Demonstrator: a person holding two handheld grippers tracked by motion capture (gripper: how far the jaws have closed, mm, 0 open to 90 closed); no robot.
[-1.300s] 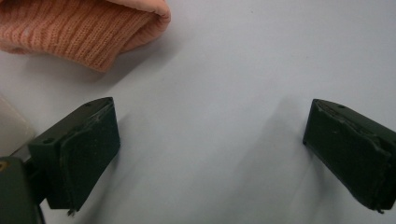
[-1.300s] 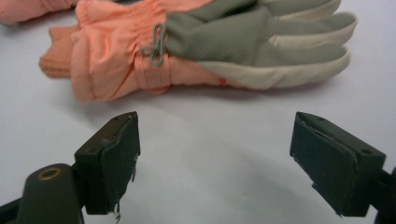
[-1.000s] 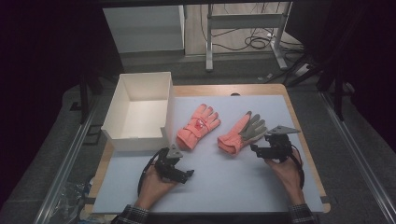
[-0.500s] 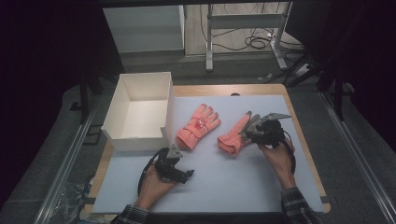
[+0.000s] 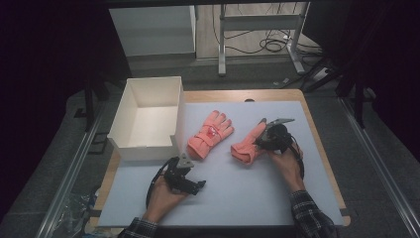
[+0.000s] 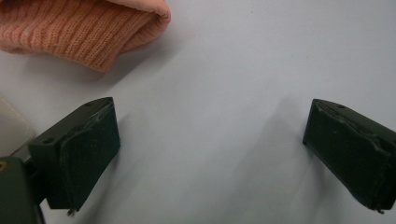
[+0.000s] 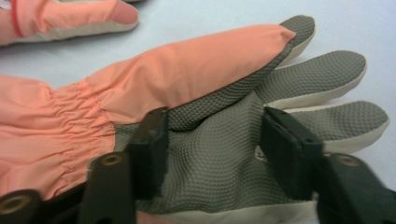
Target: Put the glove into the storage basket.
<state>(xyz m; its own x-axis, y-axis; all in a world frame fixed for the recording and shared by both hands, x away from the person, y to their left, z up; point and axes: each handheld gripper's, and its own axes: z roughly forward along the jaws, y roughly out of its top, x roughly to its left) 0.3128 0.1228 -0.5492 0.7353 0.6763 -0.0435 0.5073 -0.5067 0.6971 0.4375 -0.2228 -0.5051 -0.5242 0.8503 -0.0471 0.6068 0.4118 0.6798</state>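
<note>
We wear dark plaid sleeves (image 5: 307,213) on both forearms. Our left gripper (image 5: 184,178) is a black frame with a grey three-cornered plate on top and a black cable looping off at seven o'clock. Our right gripper (image 5: 265,136) matches it, with brass-coloured screws (image 7: 112,160) in its black jaw arms.
</note>
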